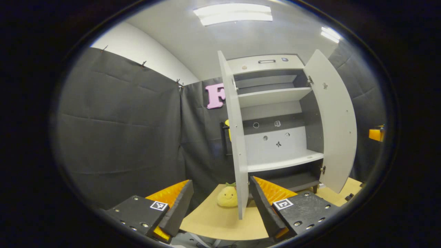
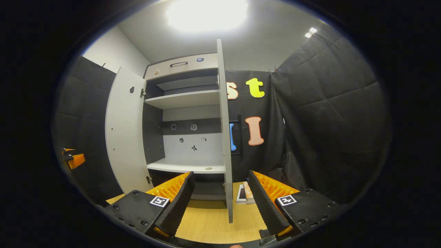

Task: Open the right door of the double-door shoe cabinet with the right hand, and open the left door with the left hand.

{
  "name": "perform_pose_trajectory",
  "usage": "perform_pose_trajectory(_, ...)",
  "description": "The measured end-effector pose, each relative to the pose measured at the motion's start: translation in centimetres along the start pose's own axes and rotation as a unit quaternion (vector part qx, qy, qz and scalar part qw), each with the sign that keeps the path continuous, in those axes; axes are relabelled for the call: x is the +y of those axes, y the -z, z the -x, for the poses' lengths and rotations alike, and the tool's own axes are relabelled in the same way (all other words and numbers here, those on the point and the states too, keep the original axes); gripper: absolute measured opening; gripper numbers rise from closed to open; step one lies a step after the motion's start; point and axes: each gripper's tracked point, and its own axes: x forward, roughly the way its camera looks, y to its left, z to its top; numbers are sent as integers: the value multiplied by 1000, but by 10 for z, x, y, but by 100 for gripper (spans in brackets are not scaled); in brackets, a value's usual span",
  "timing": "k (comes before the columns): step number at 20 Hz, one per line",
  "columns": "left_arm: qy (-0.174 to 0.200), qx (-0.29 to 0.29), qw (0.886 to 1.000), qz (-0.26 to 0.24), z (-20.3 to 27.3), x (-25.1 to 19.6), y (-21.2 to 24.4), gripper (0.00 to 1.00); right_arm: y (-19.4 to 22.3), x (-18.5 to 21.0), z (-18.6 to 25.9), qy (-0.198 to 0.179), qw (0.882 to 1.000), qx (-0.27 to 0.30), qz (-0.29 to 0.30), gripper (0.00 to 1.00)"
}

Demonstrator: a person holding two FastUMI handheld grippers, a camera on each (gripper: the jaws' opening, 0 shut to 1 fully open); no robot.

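Note:
The grey shoe cabinet (image 1: pixel 275 96) stands with both doors swung out. In the left gripper view the left door (image 1: pixel 237 137) is edge-on and the right door (image 1: pixel 336 120) is wide open. My left gripper (image 1: pixel 220 181) is open; the left door's lower edge stands between its fingers, nearer the right finger (image 1: pixel 263 203), and neither finger presses on it. In the right gripper view the right door (image 2: pixel 224 137) is edge-on between the fingers of my open right gripper (image 2: pixel 221 173), while the left door (image 2: pixel 125 137) hangs open. The cabinet's shelves (image 2: pixel 182 100) are bare.
A yellow plush toy (image 1: pixel 227 197) sits on the wooden board (image 1: pixel 213 220) just outside the left door. A flat box (image 2: pixel 245 194) lies on the board (image 2: pixel 206 220) beside the right door. Black bar handles (image 1: pixel 223 139) (image 2: pixel 238 134) are on the doors' outer faces. Black cloth walls surround the cabinet.

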Motion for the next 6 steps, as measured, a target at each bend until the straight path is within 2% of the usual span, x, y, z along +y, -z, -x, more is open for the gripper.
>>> perform_pose_trajectory(6,10,-12,1000,-3,-20,0,-4,95,-2,0,-10,15,1000,-6,0,98)
